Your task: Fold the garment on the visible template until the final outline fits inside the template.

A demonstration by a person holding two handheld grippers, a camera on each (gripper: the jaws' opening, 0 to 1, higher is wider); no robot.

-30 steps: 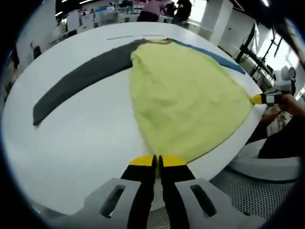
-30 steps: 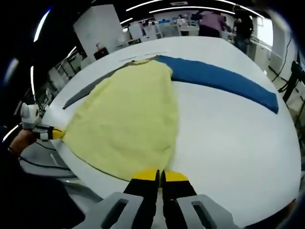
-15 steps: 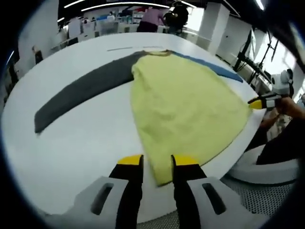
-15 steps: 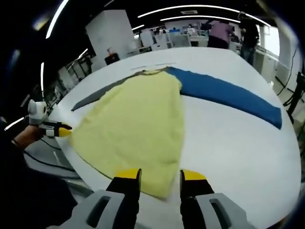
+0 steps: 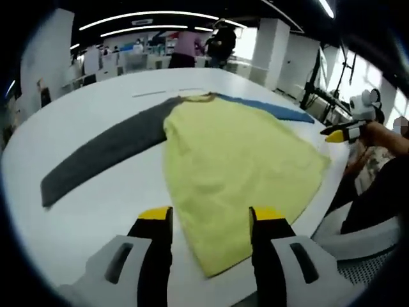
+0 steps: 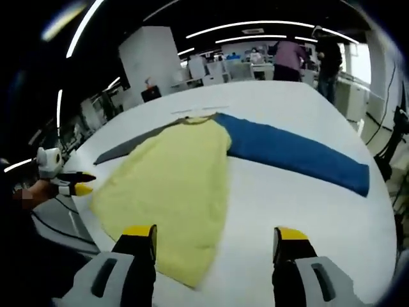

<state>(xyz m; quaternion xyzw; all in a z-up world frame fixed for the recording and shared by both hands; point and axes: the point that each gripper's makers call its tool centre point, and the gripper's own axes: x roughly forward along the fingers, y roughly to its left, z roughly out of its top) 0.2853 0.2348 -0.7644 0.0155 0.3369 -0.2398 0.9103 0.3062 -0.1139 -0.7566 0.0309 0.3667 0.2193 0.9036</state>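
Both cams low at table (image 5: 83, 211) near edge, facing across; both share yellow garment (image 5: 236, 160), seen from opposite hem corners.

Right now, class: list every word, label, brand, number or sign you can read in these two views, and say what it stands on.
None can be read.
The garment shows plain yellow, grey and blue cloth with no print.
The white table bears no legible marking.
Anything in the background room is too blurred and small to read.
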